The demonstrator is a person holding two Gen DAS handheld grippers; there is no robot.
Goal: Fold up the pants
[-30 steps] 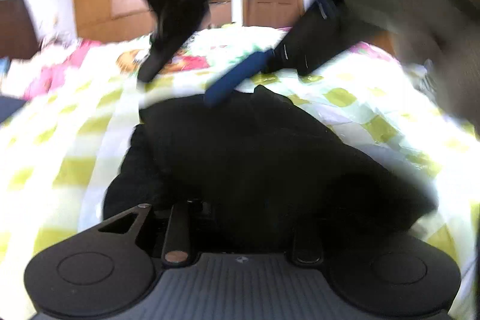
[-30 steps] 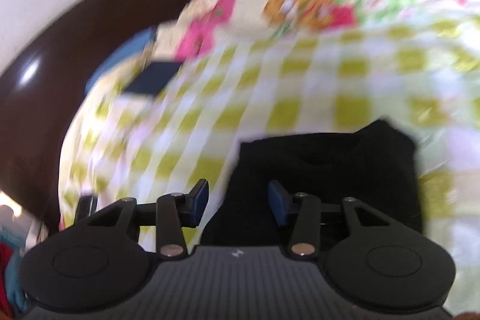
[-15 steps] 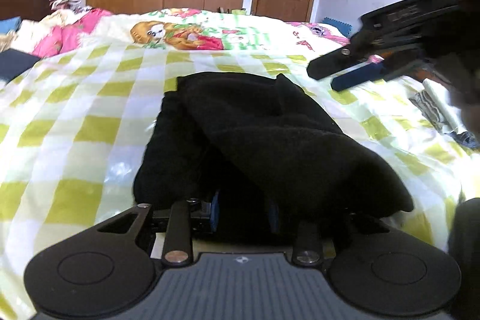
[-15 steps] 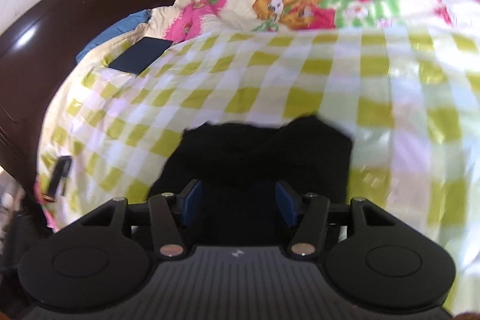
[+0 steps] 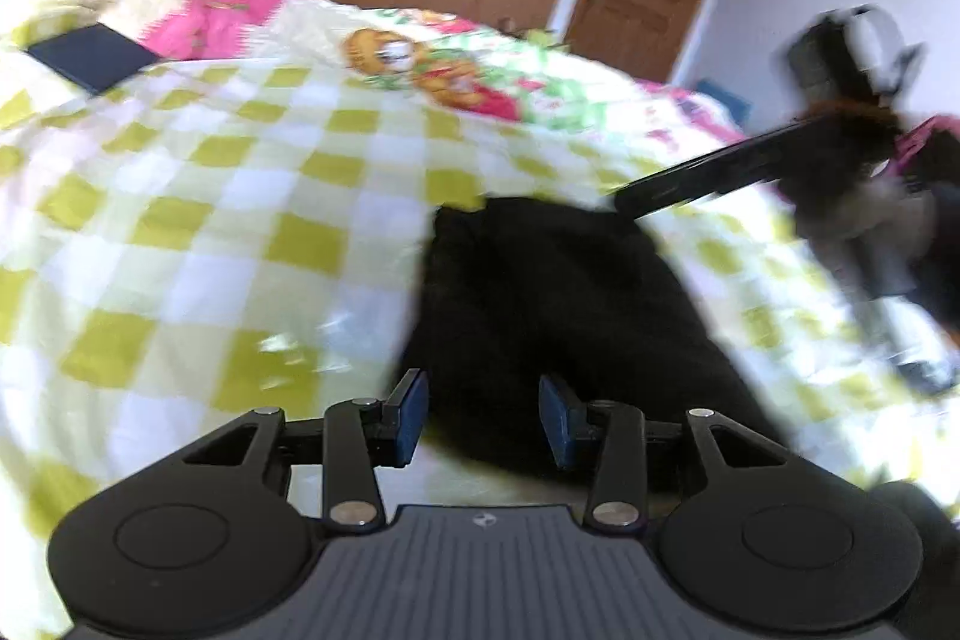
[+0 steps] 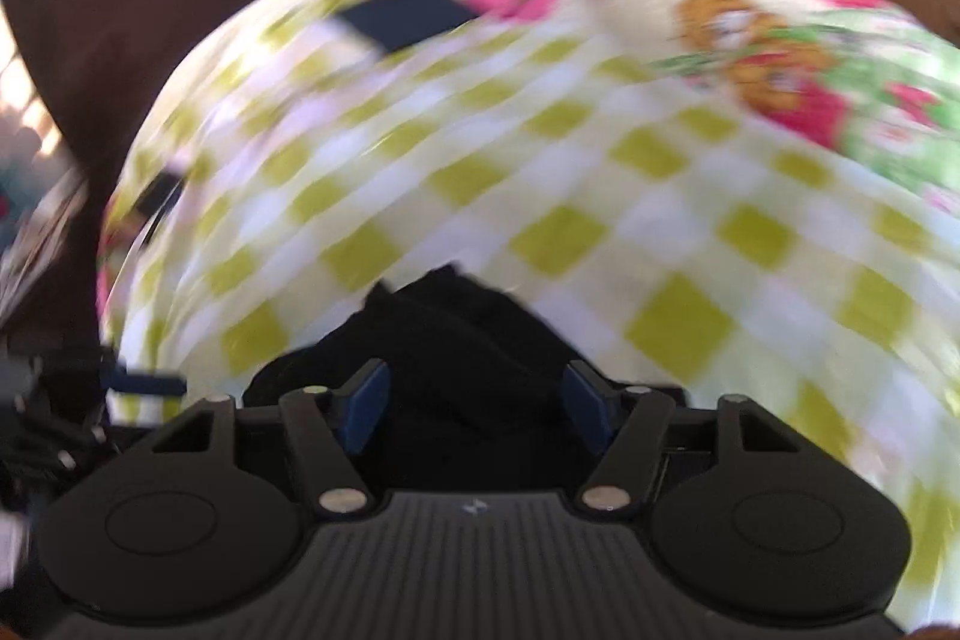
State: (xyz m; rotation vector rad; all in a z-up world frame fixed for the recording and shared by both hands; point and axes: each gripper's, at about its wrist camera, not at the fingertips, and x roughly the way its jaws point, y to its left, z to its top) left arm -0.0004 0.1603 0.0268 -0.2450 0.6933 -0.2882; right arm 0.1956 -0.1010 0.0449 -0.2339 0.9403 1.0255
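Left wrist view: left claw (image 5: pixel 483 415) has just been opening, jaws now apart, pads clear of the cloth, nothing held. The black pants (image 5: pixel 558 304) lie folded into a compact bundle on the bed (image 5: pixel 198 232), just ahead of the pads, near edge running under them. Right wrist view: right claw (image 6: pixel 477 403) has also just been opening, jaws spread wide, empty, hanging over the same bundle.

Risks, my read:
- Both frames are motion-blurred; a pad catching a loose top layer as it moves could drag the fold open.
- The bundle sits on a soft checked quilt, so any nudge probably shifts cloth and quilt together and skews the stack.
- Right claw reaches in from the right of the left view, near the bundle's far corner; the two claws could clip each other over it.

Room: bare quilt to the left and beyond the pants. A dark flat item (image 5: pixel 90 55) lies well apart near the pillows. The bed's edge drops close on the left of the right view.
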